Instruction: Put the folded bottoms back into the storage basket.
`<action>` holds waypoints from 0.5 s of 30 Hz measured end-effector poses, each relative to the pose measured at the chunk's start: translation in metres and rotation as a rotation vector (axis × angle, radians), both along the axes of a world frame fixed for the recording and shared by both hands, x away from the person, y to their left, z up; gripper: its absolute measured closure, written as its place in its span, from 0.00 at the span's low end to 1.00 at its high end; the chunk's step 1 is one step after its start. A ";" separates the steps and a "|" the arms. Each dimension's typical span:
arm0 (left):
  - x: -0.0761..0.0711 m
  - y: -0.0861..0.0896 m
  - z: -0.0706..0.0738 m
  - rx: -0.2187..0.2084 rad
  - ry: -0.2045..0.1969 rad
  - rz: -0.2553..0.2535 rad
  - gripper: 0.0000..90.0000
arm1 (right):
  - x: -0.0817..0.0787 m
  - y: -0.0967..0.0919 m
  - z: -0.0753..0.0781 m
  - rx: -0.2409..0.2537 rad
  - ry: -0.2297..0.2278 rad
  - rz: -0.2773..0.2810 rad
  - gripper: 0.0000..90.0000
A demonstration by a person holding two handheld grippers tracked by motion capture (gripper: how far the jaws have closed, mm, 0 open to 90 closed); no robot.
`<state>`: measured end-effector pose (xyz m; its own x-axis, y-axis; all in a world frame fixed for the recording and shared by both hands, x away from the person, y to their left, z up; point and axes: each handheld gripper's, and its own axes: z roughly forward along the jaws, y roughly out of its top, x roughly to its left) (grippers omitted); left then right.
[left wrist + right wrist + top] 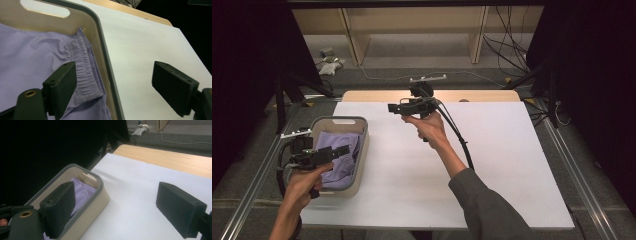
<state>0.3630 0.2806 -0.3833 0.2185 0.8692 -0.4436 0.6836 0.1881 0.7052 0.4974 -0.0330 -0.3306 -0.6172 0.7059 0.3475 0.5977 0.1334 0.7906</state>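
A beige basket (362, 150) with a grey rim stands at the table's left edge, holding a lilac cloth (343, 155) with a gathered elastic band (85, 67). My left gripper (334, 151) hovers over the basket's near part, open, its jaws straddling the right rim (106, 60) with one jaw over the cloth. My right gripper (394, 107) is held up over the far middle of the table, open and empty, pointing left toward the basket (82, 207). The lilac cloth (83, 191) shows inside it.
A white sheet (492, 165) covers the table; a strip of bare wood (472, 95) runs along its far edge. Cables (457, 132) trail from the right gripper over the forearm. Shelving and loose cords lie on the floor beyond.
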 end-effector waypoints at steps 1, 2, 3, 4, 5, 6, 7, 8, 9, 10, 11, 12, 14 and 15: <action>0.000 -0.001 0.000 -0.003 -0.001 -0.004 0.22 | -0.001 -0.004 0.000 0.004 0.002 -0.002 0.18; 0.000 -0.003 0.000 -0.007 -0.004 -0.009 0.22 | -0.002 -0.008 0.000 0.004 -0.002 -0.005 0.18; 0.000 -0.005 0.000 -0.011 -0.008 -0.013 0.22 | -0.002 -0.012 0.000 0.003 -0.004 -0.008 0.18; 0.000 -0.007 0.001 -0.016 -0.009 -0.022 0.22 | -0.003 -0.015 0.000 0.001 -0.007 -0.010 0.18; 0.000 -0.009 0.001 -0.018 -0.011 -0.033 0.22 | -0.004 -0.019 0.000 0.000 -0.008 -0.014 0.18; 0.000 -0.011 0.001 -0.020 -0.013 -0.039 0.22 | -0.006 -0.022 0.000 -0.001 -0.013 -0.014 0.18; 0.000 -0.014 0.001 -0.018 -0.013 -0.044 0.22 | -0.007 -0.025 0.001 -0.001 -0.015 -0.013 0.18; 0.000 -0.016 0.002 -0.017 -0.017 -0.049 0.22 | -0.009 -0.028 0.001 0.000 -0.020 -0.011 0.18; 0.000 -0.018 0.002 -0.019 -0.022 -0.055 0.22 | -0.011 -0.032 0.002 0.000 -0.026 -0.011 0.18; 0.000 -0.020 0.002 -0.020 -0.024 -0.060 0.22 | -0.012 -0.035 0.002 0.004 -0.031 -0.013 0.18; 0.000 -0.021 0.002 -0.021 -0.027 -0.065 0.22 | -0.014 -0.038 0.002 0.011 -0.035 -0.017 0.18; 0.000 -0.024 0.001 -0.020 -0.028 -0.070 0.22 | -0.015 -0.042 0.002 0.013 -0.040 -0.018 0.18; -0.001 -0.027 0.000 -0.019 -0.034 -0.078 0.22 | -0.018 -0.048 0.001 0.015 -0.042 -0.020 0.17; -0.001 -0.029 0.000 -0.029 -0.040 -0.080 0.22 | -0.020 -0.050 0.000 0.011 -0.046 -0.020 0.17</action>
<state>0.3623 0.2512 -0.3833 0.3051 0.8352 -0.4575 0.6684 0.1544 0.7276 0.4779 -0.0831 -0.3306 -0.6181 0.7147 0.3273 0.5635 0.1125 0.8184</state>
